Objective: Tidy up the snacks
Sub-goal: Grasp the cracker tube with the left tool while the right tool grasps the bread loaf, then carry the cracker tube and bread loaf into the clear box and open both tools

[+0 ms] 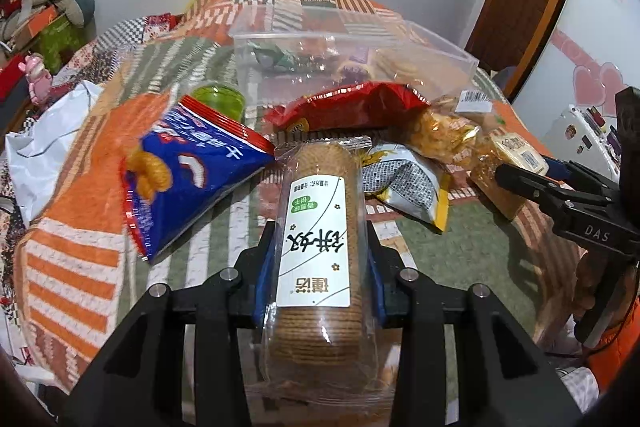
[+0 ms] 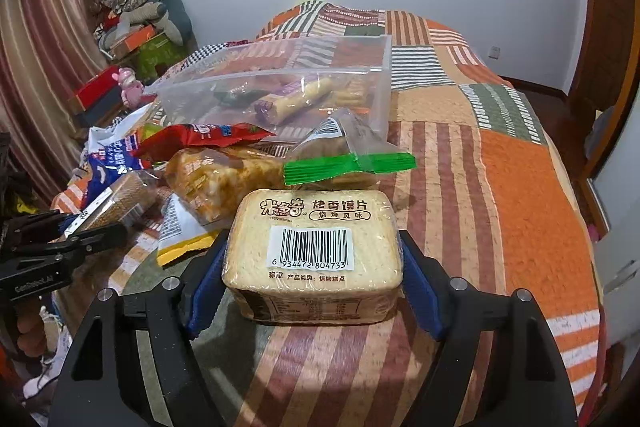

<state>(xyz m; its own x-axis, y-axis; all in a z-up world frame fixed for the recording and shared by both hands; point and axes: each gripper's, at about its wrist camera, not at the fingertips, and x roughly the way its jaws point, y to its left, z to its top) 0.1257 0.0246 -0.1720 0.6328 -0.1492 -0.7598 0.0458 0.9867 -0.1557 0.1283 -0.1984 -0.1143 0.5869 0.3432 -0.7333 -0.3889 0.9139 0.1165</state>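
My left gripper (image 1: 322,247) is shut on a long clear-wrapped roll of brown biscuits (image 1: 316,235) with a white label, held above the bed. My right gripper (image 2: 314,259) is shut on a pale block pack of baked bread slices (image 2: 312,251) with a barcode. A clear plastic box (image 1: 352,47) stands behind the pile with a few snacks inside; it also shows in the right wrist view (image 2: 280,83). Loose on the bed lie a blue chip bag (image 1: 184,171), a red bag (image 1: 348,107), a yellow-white bag (image 1: 408,187) and a clear bag of golden snacks (image 1: 444,135).
A patchwork quilt (image 2: 500,187) covers the bed. A green-sealed clear bag (image 2: 348,155) lies before the box. A green lid (image 1: 218,99) sits by the blue bag. A white plastic bag (image 1: 44,139) lies at left. Clutter and boxes (image 2: 132,27) stand by the far wall.
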